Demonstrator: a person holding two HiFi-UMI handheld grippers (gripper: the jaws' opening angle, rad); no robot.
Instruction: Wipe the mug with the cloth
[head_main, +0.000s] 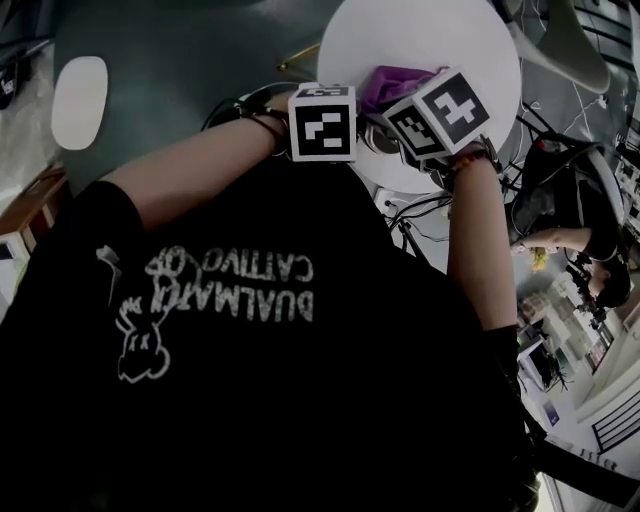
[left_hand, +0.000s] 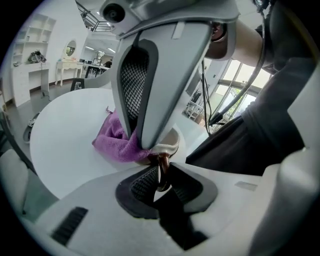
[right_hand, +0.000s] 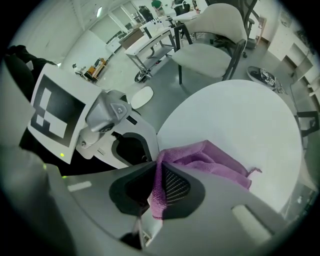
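From the head view, the left gripper (head_main: 322, 122) and the right gripper (head_main: 440, 112) are close together over a round white table (head_main: 420, 40), and a purple cloth (head_main: 390, 82) peeks out between them. In the left gripper view, the claw pinches the brown edge of the mug (left_hand: 169, 145), and the cloth touches the mug. In the right gripper view, the claw is pinching a fold of the cloth, and the rest of the cloth lies on the table.

Head view: looks steeply down over a black shirt (head_main: 250, 330) onto the round white table (head_main: 420, 40). Left gripper view: close in, faces across it toward windows (left_hand: 235, 85). Right gripper view: close in, faces a chair (right_hand: 215, 45). Share table and purple cloth (right_hand: 215, 160).
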